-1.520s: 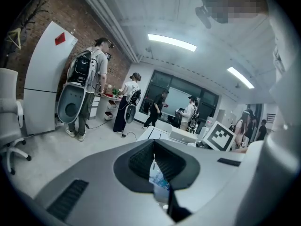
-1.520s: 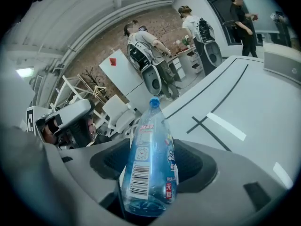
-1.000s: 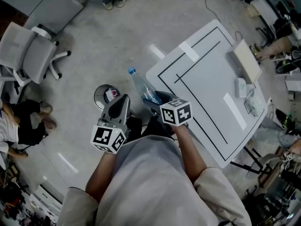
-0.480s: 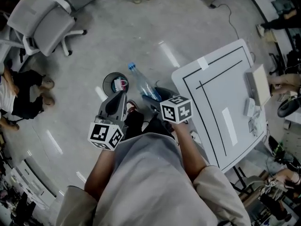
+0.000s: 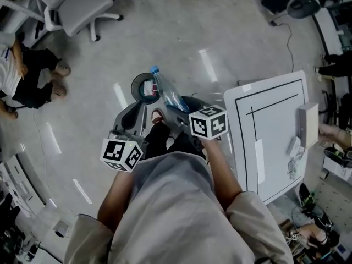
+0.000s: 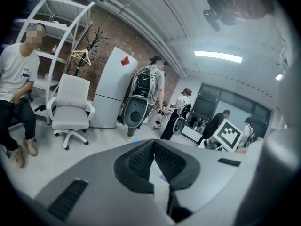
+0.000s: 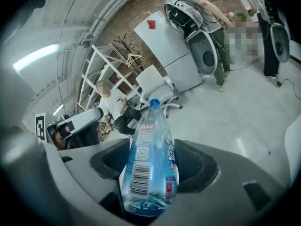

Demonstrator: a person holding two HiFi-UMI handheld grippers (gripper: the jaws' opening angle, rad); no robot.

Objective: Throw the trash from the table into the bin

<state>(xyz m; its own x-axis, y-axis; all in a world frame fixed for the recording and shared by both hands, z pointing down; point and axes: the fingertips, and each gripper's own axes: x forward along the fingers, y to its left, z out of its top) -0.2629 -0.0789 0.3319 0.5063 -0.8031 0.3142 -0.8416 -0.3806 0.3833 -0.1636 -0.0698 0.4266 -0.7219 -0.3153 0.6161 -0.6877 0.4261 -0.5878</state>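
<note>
Holding the bottle (image 7: 150,164) in the right gripper (image 5: 181,114), pads clamped on its lower body, base end back toward the palm. Carrying nothing in the left gripper (image 6: 154,157), jaws fully together.

Well off the table (image 5: 275,136), up in the air over the floor, right by the bin (image 5: 133,86). From the head view, overlapping the bin's rim with the cap end only.

Risks, as judged from here:
- Likely to miss if let go now: mostly over floor, not over the opening.
- Could clip the rim cap-first and bounce out, given a small round opening and a long bottle.
- Might swing or slide in the pads, being gripped at one end only, slick plastic, most of the length hanging out front.
- May catch on the rubbish (image 5: 147,88) already in the bin, then stick out or tip it over.

Pointing cap-first, away from the body and toward the bin. Lying with its long axis in line with the gripper's own aim, straight out between the pads. Tilted, neither upright nor flat, seemingly nosed down a little.
</note>
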